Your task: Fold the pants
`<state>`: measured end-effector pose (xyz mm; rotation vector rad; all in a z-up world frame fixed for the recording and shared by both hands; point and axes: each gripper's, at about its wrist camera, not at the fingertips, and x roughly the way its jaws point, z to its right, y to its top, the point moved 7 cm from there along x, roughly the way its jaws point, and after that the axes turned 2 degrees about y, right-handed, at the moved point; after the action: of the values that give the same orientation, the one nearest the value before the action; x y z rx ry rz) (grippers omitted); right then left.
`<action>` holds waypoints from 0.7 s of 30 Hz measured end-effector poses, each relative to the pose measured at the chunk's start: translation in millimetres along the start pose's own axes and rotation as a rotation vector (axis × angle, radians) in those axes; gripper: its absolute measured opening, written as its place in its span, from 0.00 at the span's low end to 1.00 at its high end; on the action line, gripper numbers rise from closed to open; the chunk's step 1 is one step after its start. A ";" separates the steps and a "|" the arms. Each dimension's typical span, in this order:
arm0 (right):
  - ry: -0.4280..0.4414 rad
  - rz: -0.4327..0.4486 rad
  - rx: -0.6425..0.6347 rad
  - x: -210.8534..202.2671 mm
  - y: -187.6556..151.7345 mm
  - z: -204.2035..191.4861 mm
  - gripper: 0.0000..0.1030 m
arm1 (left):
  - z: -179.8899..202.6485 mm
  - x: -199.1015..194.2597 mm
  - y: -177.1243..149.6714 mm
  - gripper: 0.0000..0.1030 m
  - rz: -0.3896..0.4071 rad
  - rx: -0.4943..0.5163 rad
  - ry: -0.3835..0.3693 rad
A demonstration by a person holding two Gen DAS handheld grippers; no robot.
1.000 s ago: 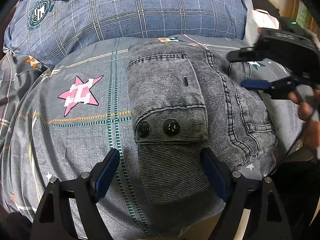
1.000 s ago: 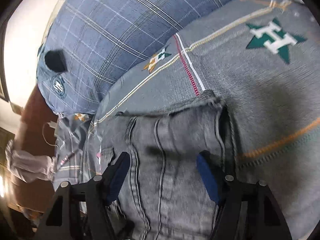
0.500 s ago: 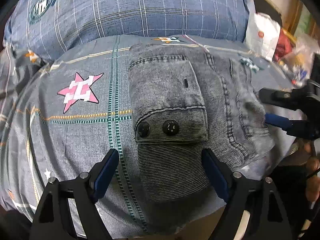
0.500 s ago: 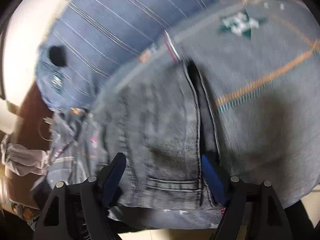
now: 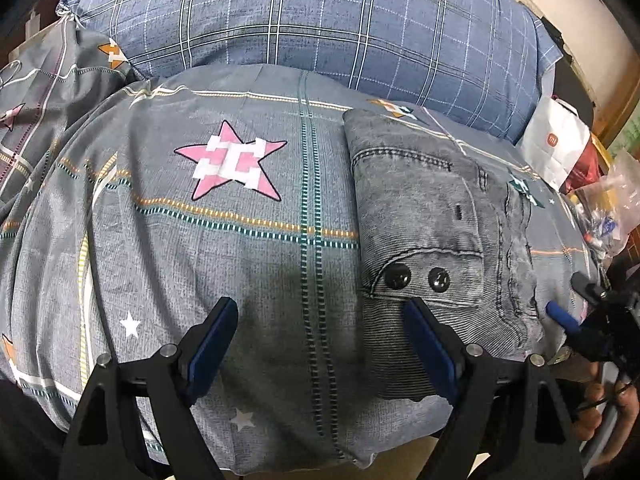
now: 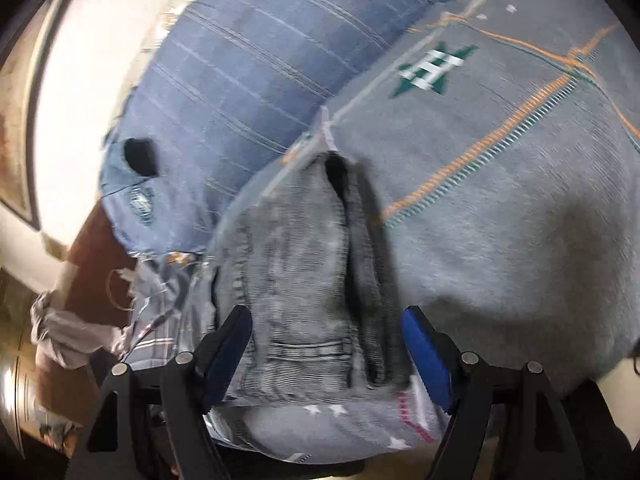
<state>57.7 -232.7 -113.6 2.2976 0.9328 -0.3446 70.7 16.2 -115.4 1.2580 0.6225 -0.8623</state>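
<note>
Shifted leftward since the earlier frame, the left gripper [image 5: 316, 348] hangs spread and empty over the bedsheet [image 5: 224, 264] left of the folded pants [image 5: 436, 240], while the right gripper [image 6: 326, 354], jaws just widened, straddles their near edge without pinching.

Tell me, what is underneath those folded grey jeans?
The jeans lie on a grey bedsheet printed with stars and stripes. The sheet directly beneath them is covered, so anything lying there cannot be seen.

One folded pants [image 5: 432, 216], two black buttons [image 5: 397, 275], two tools [image 5: 320, 344], one blue plaid pillow [image 5: 320, 20]
</note>
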 end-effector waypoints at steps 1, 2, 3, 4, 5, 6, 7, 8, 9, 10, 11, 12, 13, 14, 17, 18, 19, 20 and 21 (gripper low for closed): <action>0.000 0.002 -0.011 0.8 -0.4 -1.3 0.78 | 1.0 0.2 -0.2 0.83 0.004 0.006 0.007; -0.003 -0.002 -0.014 3.9 -2.0 -2.6 0.78 | 2.4 -0.7 -0.5 0.83 0.010 0.014 0.015; -0.003 -0.008 -0.016 6.1 -3.9 -3.7 0.78 | 3.8 -1.8 -0.3 0.83 0.017 0.027 0.024; 0.000 -0.014 -0.021 6.3 -5.3 -3.8 0.78 | 5.0 -2.7 -1.3 0.83 0.021 0.035 0.029; 0.001 -0.020 -0.031 7.5 -6.4 -6.0 0.78 | 5.5 -3.2 -1.3 0.83 0.025 0.041 0.034; 0.001 -0.022 -0.036 7.8 -7.3 -6.5 0.78 | 5.6 -3.4 -1.3 0.83 0.026 0.043 0.037; -0.002 -0.024 -0.040 9.6 -8.3 -8.2 0.78 | 5.3 -3.8 -1.4 0.83 0.027 0.043 0.038; -0.003 -0.027 -0.040 11.5 -9.2 -9.3 0.78 | 5.2 -3.9 -1.4 0.83 0.029 0.045 0.039; -0.004 -0.030 -0.038 12.9 -9.7 -9.2 0.78 | 5.1 -4.1 -1.2 0.83 0.029 0.046 0.040; -0.004 -0.033 -0.036 12.3 -11.4 -7.7 0.78 | 4.8 -4.0 -1.2 0.83 0.029 0.047 0.040; -0.005 -0.037 -0.036 12.9 -12.2 -7.8 0.78 | 4.6 -4.2 -1.1 0.83 0.029 0.048 0.039; -0.009 -0.042 -0.036 13.4 -13.0 -6.7 0.78 | 4.4 -4.3 -1.6 0.83 0.028 0.049 0.038; -0.011 -0.048 -0.038 14.2 -13.4 -6.5 0.78 | 3.8 -4.4 -1.6 0.83 0.026 0.047 0.036; -0.011 -0.056 -0.039 16.0 -14.4 -7.3 0.78 | 3.8 -4.3 -1.6 0.83 0.025 0.046 0.034; -0.010 -0.083 -0.041 20.7 -12.6 -10.5 0.78 | 5.5 -2.6 1.2 0.83 0.007 0.049 -0.002; -0.014 -0.095 -0.043 22.4 -8.1 -10.8 0.78 | 7.4 -0.3 5.2 0.83 -0.011 0.044 -0.050; -0.030 -0.097 -0.053 23.4 -1.2 -11.7 0.78 | 8.5 2.1 9.3 0.83 -0.030 0.033 -0.089; -0.043 -0.091 -0.073 24.0 9.3 -13.9 0.78 | 9.5 4.9 14.8 0.83 -0.043 0.022 -0.119; -0.044 -0.089 -0.079 25.3 17.3 -15.0 0.78 | 11.3 8.1 23.6 0.83 -0.047 0.018 -0.146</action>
<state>87.9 -219.2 -105.6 2.1736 1.0109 -0.3871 94.2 5.3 -106.5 1.1885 0.5303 -0.9912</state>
